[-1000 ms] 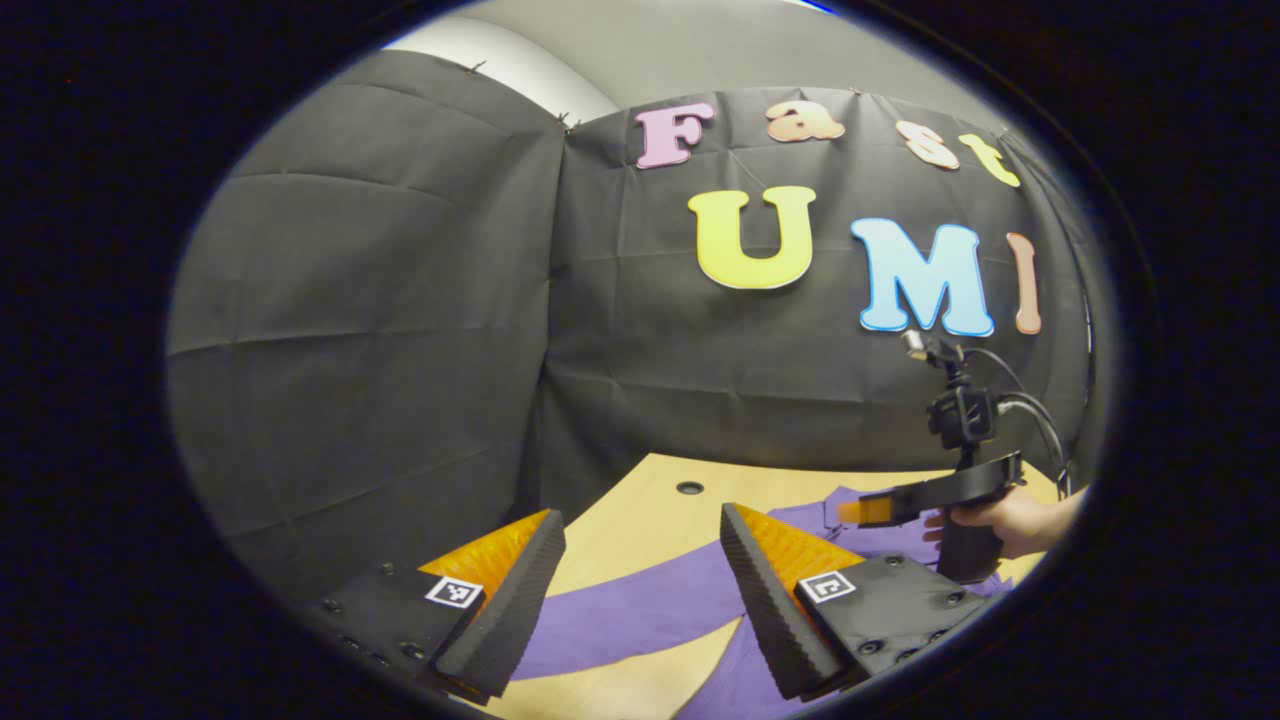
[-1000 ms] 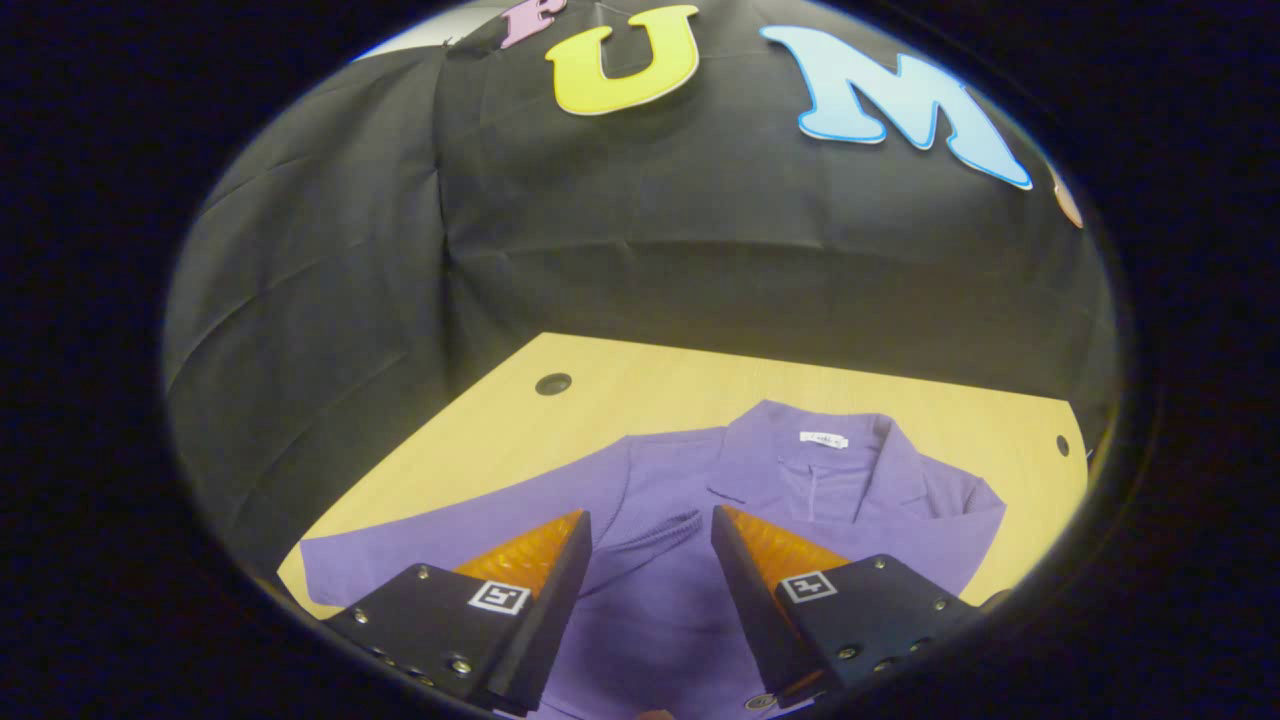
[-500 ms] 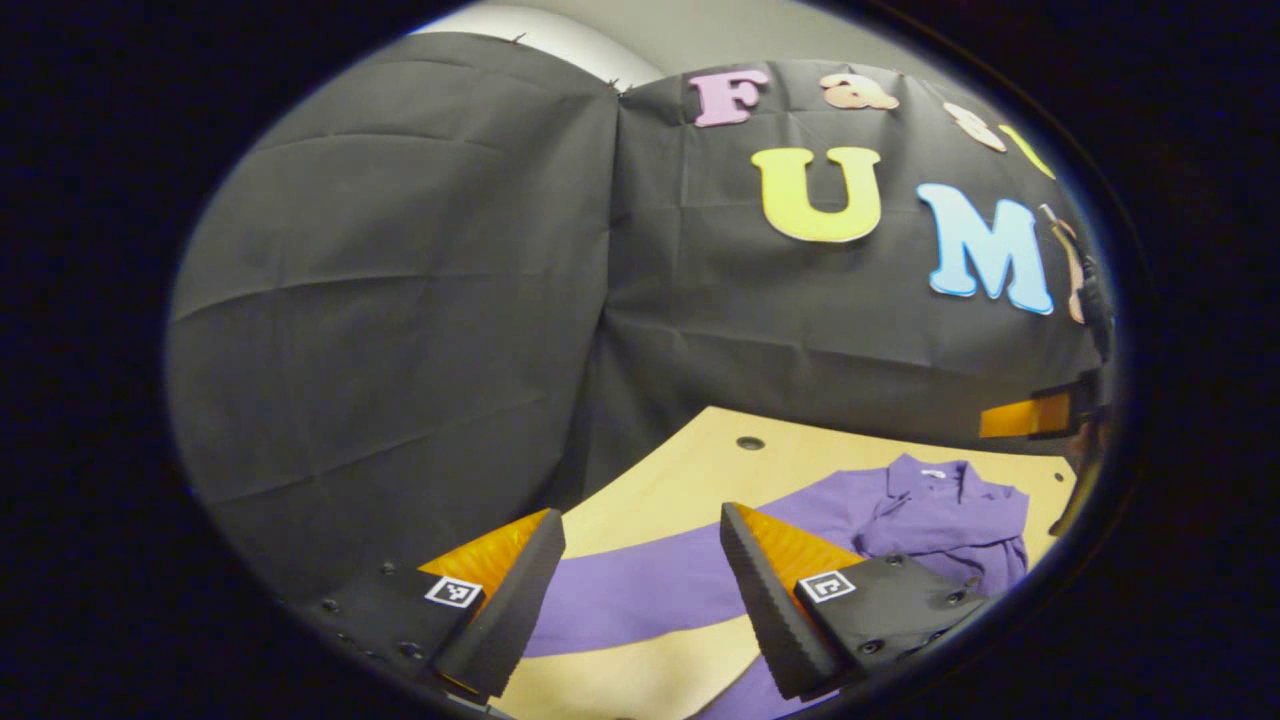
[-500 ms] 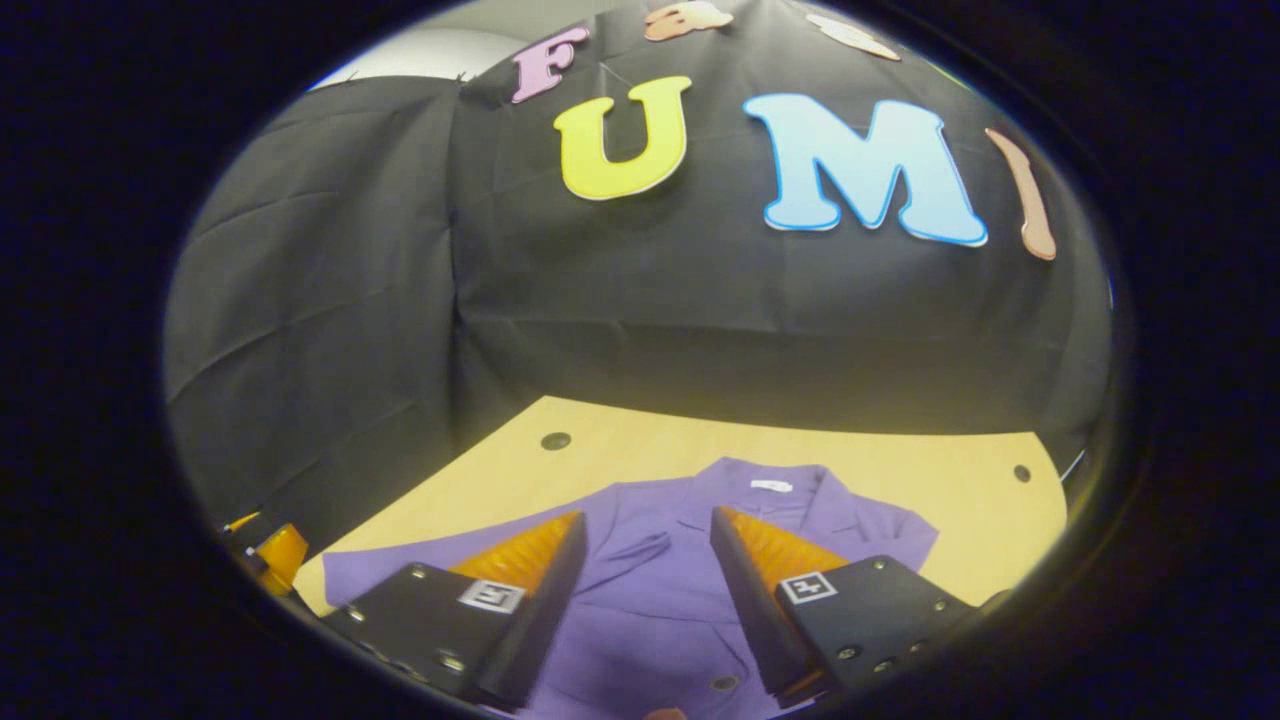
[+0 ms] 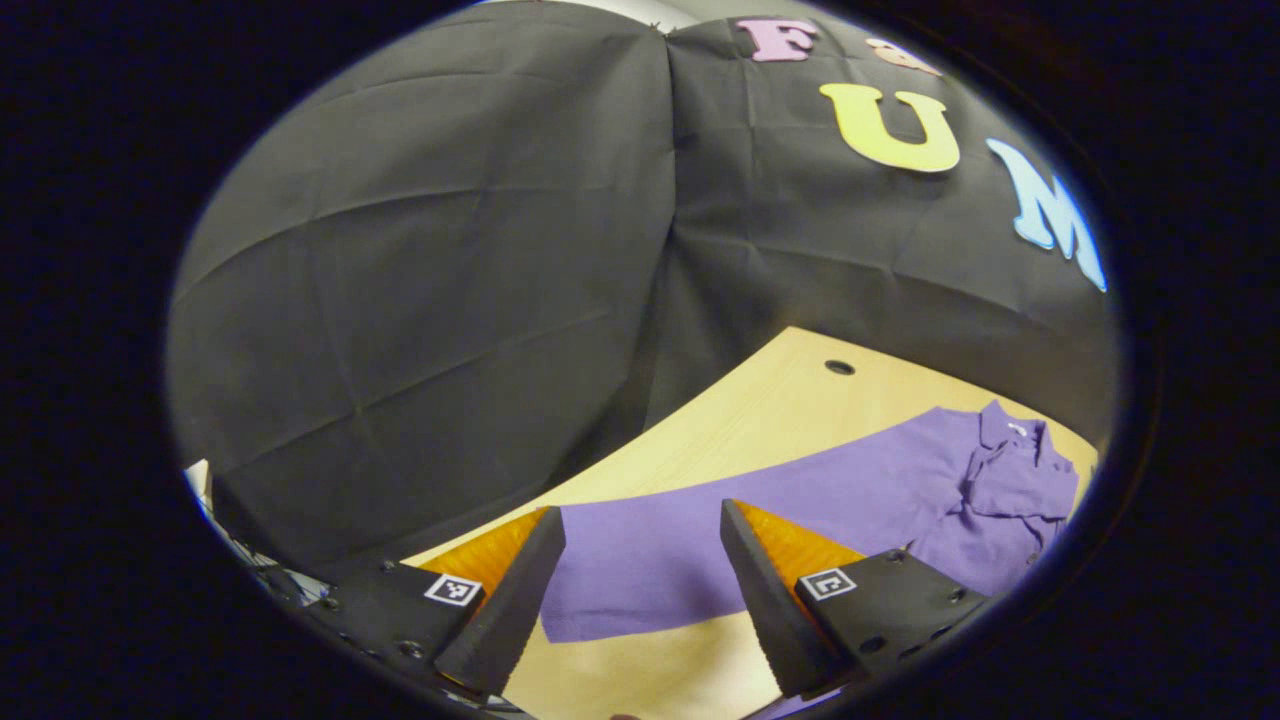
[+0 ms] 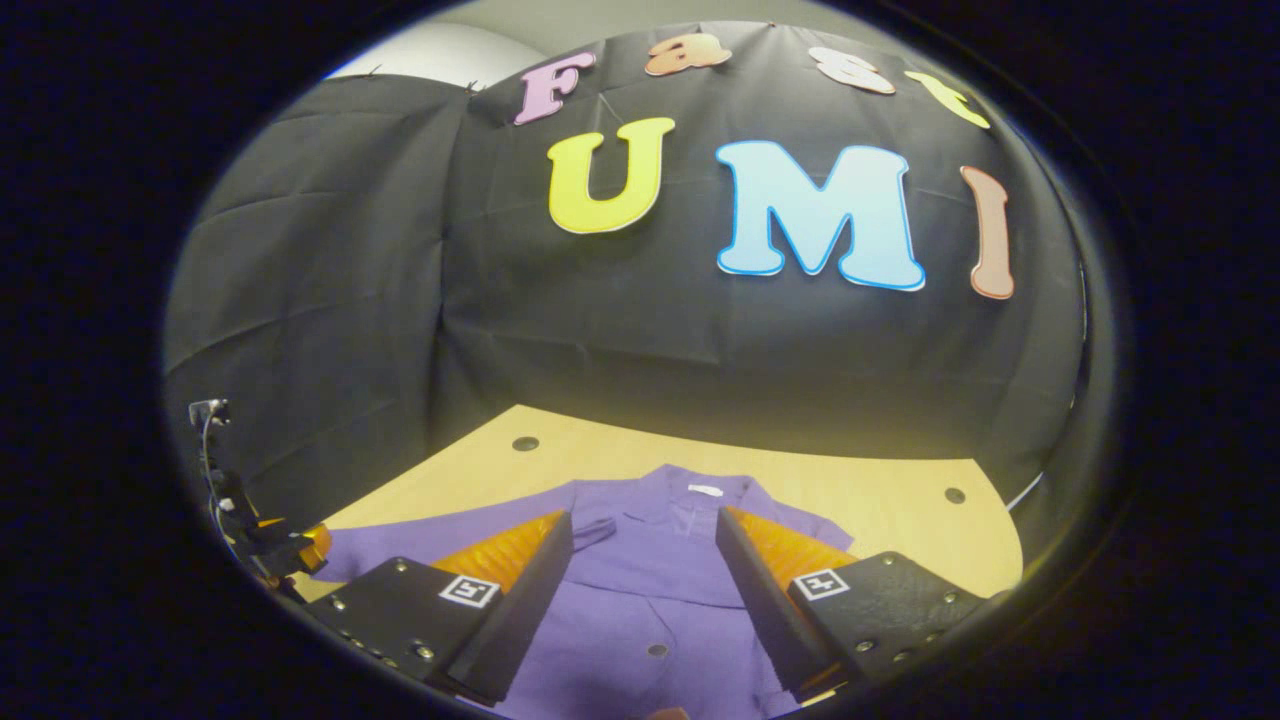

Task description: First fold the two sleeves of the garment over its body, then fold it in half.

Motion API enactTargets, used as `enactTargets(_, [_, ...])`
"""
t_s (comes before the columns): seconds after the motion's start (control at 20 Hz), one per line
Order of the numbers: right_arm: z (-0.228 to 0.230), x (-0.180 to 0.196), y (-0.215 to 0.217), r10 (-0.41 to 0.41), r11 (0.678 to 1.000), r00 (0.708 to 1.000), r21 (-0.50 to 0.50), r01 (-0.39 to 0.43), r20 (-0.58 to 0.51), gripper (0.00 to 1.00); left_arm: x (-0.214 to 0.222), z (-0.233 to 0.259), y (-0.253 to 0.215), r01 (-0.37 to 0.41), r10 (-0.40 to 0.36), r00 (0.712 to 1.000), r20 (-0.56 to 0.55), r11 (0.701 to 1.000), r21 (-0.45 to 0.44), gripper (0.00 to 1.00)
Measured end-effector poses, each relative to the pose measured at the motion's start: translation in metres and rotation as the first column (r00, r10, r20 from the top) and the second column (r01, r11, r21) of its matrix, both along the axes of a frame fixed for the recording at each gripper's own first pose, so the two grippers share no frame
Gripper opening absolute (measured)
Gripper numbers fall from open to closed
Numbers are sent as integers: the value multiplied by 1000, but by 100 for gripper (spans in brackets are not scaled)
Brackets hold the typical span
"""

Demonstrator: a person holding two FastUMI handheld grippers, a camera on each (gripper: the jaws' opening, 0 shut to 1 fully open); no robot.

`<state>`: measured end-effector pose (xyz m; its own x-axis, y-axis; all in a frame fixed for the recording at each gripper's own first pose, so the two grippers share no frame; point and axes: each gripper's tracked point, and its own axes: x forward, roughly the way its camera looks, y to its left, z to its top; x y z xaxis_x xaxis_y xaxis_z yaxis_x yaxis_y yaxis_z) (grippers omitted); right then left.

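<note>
The purple garment (image 6: 650, 590) lay flat on the wooden table (image 6: 880, 500), its left sleeve (image 5: 700, 540) stretched outward, apparently unfolded. The left gripper (image 5: 640, 560) hovered agape above the cuff, seemingly to pinch it; the right gripper (image 6: 645, 570) waited parted over the body.

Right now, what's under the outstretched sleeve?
The sleeve lies flat on the wooden table, with bare tabletop showing around its cuff. The left gripper is open above the cuff. Whatever the fabric itself covers can't be seen.
</note>
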<state>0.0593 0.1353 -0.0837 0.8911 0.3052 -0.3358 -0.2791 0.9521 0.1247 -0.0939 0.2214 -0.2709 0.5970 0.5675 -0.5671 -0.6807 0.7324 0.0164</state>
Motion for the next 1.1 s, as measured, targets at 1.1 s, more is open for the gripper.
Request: enactTargets(1.1, [-4, -28, -6, -4, 1000, 997, 11, 4, -76, 91, -18, -69, 28, -140, 124, 980, -155, 985, -101, 97])
